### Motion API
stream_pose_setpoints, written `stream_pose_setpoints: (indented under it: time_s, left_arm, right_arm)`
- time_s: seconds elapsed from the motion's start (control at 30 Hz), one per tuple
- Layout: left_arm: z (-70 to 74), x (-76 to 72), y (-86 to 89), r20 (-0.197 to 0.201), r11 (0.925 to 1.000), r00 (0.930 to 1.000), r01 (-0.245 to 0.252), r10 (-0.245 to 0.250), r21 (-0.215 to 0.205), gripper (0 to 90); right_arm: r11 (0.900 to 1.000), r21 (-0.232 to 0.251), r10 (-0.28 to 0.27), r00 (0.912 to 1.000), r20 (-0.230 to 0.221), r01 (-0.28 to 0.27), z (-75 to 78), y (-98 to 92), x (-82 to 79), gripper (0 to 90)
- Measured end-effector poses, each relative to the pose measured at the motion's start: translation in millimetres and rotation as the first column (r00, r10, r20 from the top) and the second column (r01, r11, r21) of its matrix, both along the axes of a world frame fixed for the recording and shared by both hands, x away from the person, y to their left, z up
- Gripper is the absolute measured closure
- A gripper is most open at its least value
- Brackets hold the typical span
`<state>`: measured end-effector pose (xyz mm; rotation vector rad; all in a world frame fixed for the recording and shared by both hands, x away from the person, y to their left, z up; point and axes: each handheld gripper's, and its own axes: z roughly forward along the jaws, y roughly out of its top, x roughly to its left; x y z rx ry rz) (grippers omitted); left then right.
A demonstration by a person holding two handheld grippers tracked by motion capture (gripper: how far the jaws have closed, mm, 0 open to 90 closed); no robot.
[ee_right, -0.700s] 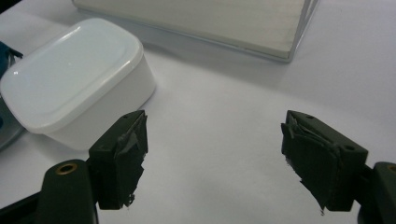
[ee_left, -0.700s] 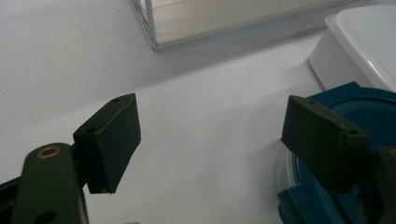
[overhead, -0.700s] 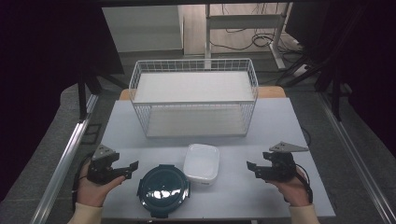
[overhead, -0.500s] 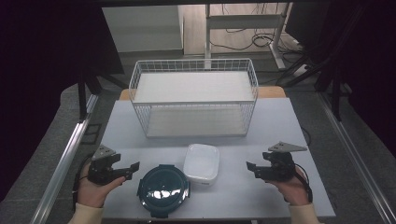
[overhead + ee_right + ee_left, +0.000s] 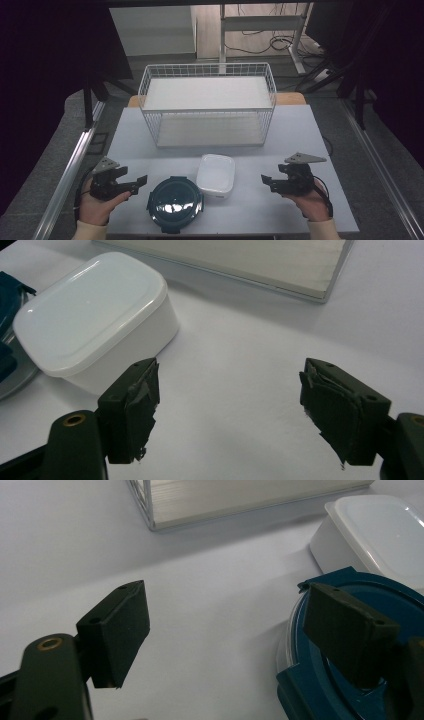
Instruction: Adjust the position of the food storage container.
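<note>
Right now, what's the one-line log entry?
left tongs: open, beside round blue container | right tongs: open, empty | white lidded box: untouched | wire basket: empty

table [image 5: 300,125]: pale grey top, sits in the middle of a pretty dim room
floor [image 5: 350,107]: dark grey, carpet-ish look
rails [image 5: 67,177]: metal bars running along both sides of the table
back: light metal frame legs [image 5: 222,35], loose cables [image 5: 260,42] lying on a wood-tone floor
sides: black drapes [image 5: 45,75] left and right
</note>
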<state>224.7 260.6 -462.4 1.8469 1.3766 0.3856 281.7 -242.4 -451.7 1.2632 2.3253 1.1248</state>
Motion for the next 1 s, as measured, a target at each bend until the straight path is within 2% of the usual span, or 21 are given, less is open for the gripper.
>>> stream_pose_setpoints:
  time_s: [0.17, 0.23, 0.3, 0.33, 0.43, 0.5, 0.53, 0.57, 0.6, 0.63, 0.67, 0.7, 0.93, 0.97, 1.0]
  left_arm:
    - [-3.6, 1.6, -0.5, -0.017, 0.9999, 0.9998, 0.004, -0.005, -0.013, 18.5]
    - [-3.8, 0.7, -2.7, -0.016, 1.0, 0.9998, 0.009, -0.009, 0.003, 18.5]
    - [-3.3, 0.0, -3.9, -0.016, 0.9999, 0.9998, 0.013, -0.013, 0.001, 18.4]
    - [-3.2, -0.2, -4.1, -0.016, 0.9999, 0.9998, 0.015, -0.015, 0.001, 18.4]
    - [-3.9, 0.3, -3.7, -0.018, 0.9999, 0.9997, 0.016, -0.016, 0.0, 18.4]
    - [-4.7, 0.2, -3.2, -0.023, 0.9998, 0.9996, 0.017, -0.017, -0.002, 18.4]
    - [-4.7, 0.2, -3.2, -0.023, 0.9998, 0.9996, 0.017, -0.017, -0.002, 18.4]
    - [-4.7, -0.1, -3.3, -0.025, 0.9999, 0.9996, 0.016, -0.016, -0.004, 18.4]
    - [-4.5, -0.3, -3.2, -0.024, 0.9998, 0.9996, 0.017, -0.017, -0.005, 18.3]
    - [-4.4, -0.5, -3.1, -0.023, 0.9999, 0.9996, 0.016, -0.016, -0.006, 18.3]
    - [-4.1, -0.7, -2.8, -0.023, 0.9999, 0.9996, 0.016, -0.016, -0.007, 18.3]
    - [-4.1, -0.6, -2.5, -0.022, 0.9999, 0.9996, 0.014, -0.015, -0.008, 18.3]
    - [-5.7, 0.1, -1.2, -0.032, 0.9998, 0.9993, 0.02, -0.02, -0.009, 18.2]
    - [-6.3, 0.3, -1.7, -0.035, 0.9997, 0.9991, 0.025, -0.025, -0.007, 18.2]
    - [-6.3, 0.3, -1.7, -0.035, 0.9997, 0.9991, 0.025, -0.025, -0.007, 18.2]
  right_arm:
    - [1.0, 0.007, 0.024, 0.9997, -0.01, -0.024, 6.7, 5.4, -4.7, 29.0]
    - [1.0, 0.006, 0.031, 0.9995, -0.003, -0.031, 7.8, 6.9, -6.2, 30.6]
    - [0.999, 0.005, 0.045, 0.9987, 0.025, -0.045, 11.8, 12.6, -11.9, 35.6]
    - [0.999, 0.005, 0.045, 0.9987, 0.025, -0.045, 11.8, 12.6, -11.9, 35.6]
    - [0.997, 0.007, 0.083, 0.9962, 0.028, -0.083, 14.7, 19.8, -17.1, 42.3]
    - [0.991, 0.002, 0.13, 0.9915, 0.004, -0.13, 12.4, 29.0, -20.3, 50.6]
    - [0.991, 0.002, 0.13, 0.9915, 0.004, -0.13, 12.4, 29.0, -20.3, 50.6]
    - [0.989, -0.001, 0.15, 0.9887, -0.007, -0.15, 10.6, 32.4, -21.1, 54.1]
    - [0.983, -0.014, 0.183, 0.9828, -0.024, -0.183, 6.7, 39.6, -23.1, 61.5]
    - [0.983, -0.014, 0.183, 0.9828, -0.024, -0.183, 6.7, 39.6, -23.1, 61.5]
    - [0.976, -0.026, 0.216, 0.9757, -0.038, -0.217, 4.0, 46.8, -25.3, 67.7]
    - [0.976, -0.026, 0.216, 0.9757, -0.038, -0.217, 4.0, 46.8, -25.3, 67.7]
    - [0.954, -0.038, 0.295, 0.9534, -0.065, -0.298, -0.1, 69.2, -33.7, 84.5]
    - [0.947, -0.037, 0.315, 0.9462, -0.073, -0.318, -2.9, 76.6, -36.0, 88.2]
    - [0.947, -0.037, 0.315, 0.9462, -0.073, -0.318, -2.9, 76.6, -36.0, 88.2]
